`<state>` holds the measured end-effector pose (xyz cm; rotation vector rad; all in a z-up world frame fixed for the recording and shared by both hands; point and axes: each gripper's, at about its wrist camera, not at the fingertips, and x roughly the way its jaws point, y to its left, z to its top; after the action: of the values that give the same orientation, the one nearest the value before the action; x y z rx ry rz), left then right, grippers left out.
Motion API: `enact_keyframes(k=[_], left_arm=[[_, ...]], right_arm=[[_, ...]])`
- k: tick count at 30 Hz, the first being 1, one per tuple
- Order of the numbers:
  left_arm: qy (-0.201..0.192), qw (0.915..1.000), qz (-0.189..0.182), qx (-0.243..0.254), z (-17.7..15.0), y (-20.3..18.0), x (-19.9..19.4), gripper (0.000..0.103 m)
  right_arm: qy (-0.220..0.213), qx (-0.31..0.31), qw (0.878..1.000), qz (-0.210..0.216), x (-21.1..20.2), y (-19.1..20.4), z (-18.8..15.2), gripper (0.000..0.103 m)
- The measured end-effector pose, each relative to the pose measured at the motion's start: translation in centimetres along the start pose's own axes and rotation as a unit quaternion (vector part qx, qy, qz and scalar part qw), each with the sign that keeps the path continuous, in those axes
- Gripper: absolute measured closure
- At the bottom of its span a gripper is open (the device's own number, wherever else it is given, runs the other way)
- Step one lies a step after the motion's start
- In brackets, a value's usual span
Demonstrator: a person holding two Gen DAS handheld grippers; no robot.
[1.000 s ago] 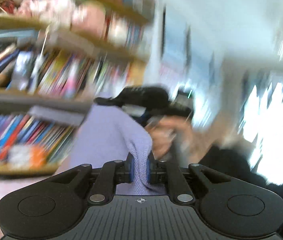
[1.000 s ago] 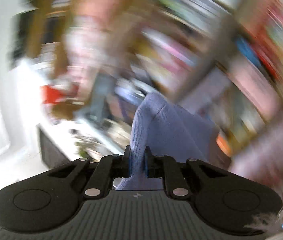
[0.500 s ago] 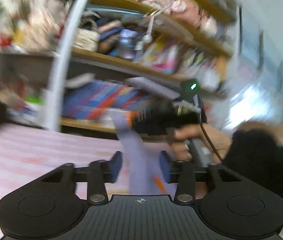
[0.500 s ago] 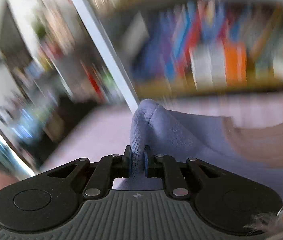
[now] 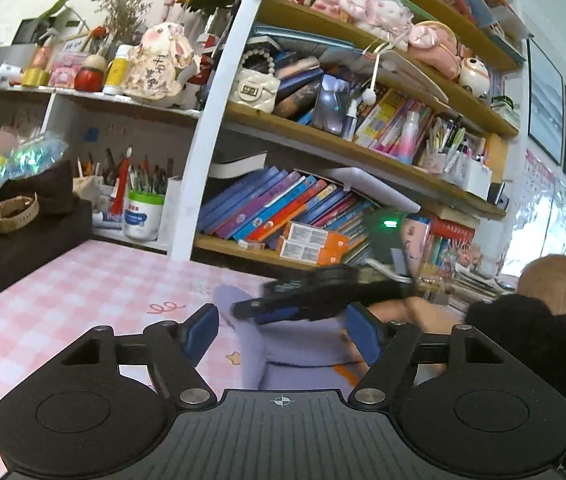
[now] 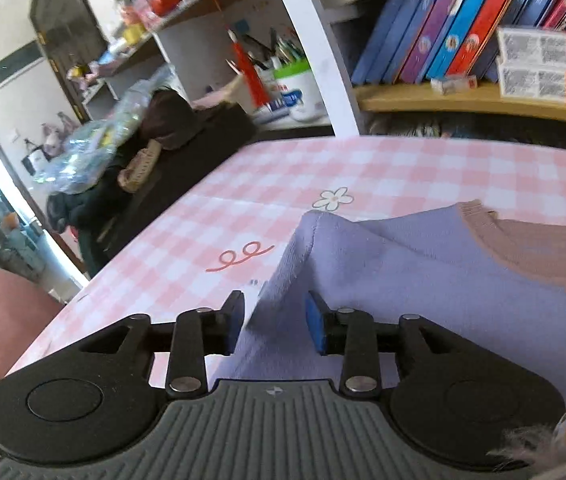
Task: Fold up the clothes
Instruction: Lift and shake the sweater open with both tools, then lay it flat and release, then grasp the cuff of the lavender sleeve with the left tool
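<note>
A lavender knit garment [image 6: 423, 280] with a brown ribbed panel [image 6: 543, 252] lies on the pink checked tablecloth [image 6: 283, 184]. My right gripper [image 6: 275, 320] is open, its blue pads either side of a raised fold of the garment, not pinching it. My left gripper [image 5: 283, 332] is open wide just above the table, with the garment [image 5: 283, 356] lying beyond and between its fingers. The right gripper [image 5: 315, 300] shows in the left wrist view, low over the cloth's far side.
Shelves of books [image 5: 283, 208] and toys stand behind the table. A pen pot [image 5: 143, 216] and a dark box [image 5: 31, 240] sit at the table's far left. The person's black sleeve [image 5: 543, 332] is at the right.
Both grippers came down from mid-air to the table. The left gripper opened half a second ago; the right gripper has just opened, letting go of the garment, which now lies on the table.
</note>
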<state>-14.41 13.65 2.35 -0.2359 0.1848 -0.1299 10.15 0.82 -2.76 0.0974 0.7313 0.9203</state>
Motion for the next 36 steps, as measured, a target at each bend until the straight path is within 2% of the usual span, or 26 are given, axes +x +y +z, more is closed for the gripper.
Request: enact_keyframes(k=[1,4,6,8,10,12,16,20,24,28,32,36], left_arm=[[0.001,1.0,0.002,0.001,0.0,-0.1,0.0,0.031],[0.011,0.9999,0.004,0.011,-0.2,-0.6,0.6,0.031],[0.02,0.9996,0.005,0.021,-0.4,-1.0,1.2,0.031],[0.04,0.9983,0.016,0.038,-0.9,-1.4,2.7,0.032],[0.073,0.9956,0.038,0.046,-1.0,-1.7,4.4,0.04],[0.093,0.9936,0.044,0.048,-0.9,-2.0,5.6,0.051],[0.095,0.9926,0.052,0.056,-0.6,-3.3,6.4,0.052],[0.107,0.9885,0.073,0.078,-0.8,-4.4,7.2,0.047],[0.134,0.9818,0.103,0.086,-0.7,-4.2,8.3,0.04],[0.139,0.9794,0.11,0.097,-0.5,-4.2,8.8,0.037],[0.14,0.9773,0.121,0.103,-0.8,-4.1,9.7,0.037],[0.16,0.9716,0.139,0.104,-1.3,-3.7,11.3,0.036]], right_arm=[[-0.006,-0.008,1.0,-0.007,-1.3,-0.1,-0.4,0.066],[-0.015,-0.042,0.997,-0.068,-5.0,-0.9,-1.8,0.065],[-0.016,-0.07,0.988,-0.134,-7.8,-1.9,-3.3,0.065],[-0.019,-0.08,0.981,-0.175,-10.4,-3.5,-5.1,0.065],[-0.021,-0.087,0.973,-0.214,-13.1,-5.1,-6.9,0.065],[-0.029,-0.064,0.973,-0.221,-14.8,-6.7,-8.2,0.065],[-0.043,-0.019,0.971,-0.235,-18.3,-9.8,-10.7,0.065],[-0.06,-0.024,0.971,-0.229,-20.0,-9.5,-11.3,0.066],[-0.053,-0.049,0.966,-0.246,-20.3,-9.2,-12.0,0.065],[-0.054,-0.045,0.971,-0.23,-21.0,-9.7,-12.7,0.064],[-0.051,-0.039,0.972,-0.227,-21.0,-9.9,-12.7,0.062],[-0.046,-0.04,0.971,-0.233,-20.9,-9.9,-12.8,0.061]])
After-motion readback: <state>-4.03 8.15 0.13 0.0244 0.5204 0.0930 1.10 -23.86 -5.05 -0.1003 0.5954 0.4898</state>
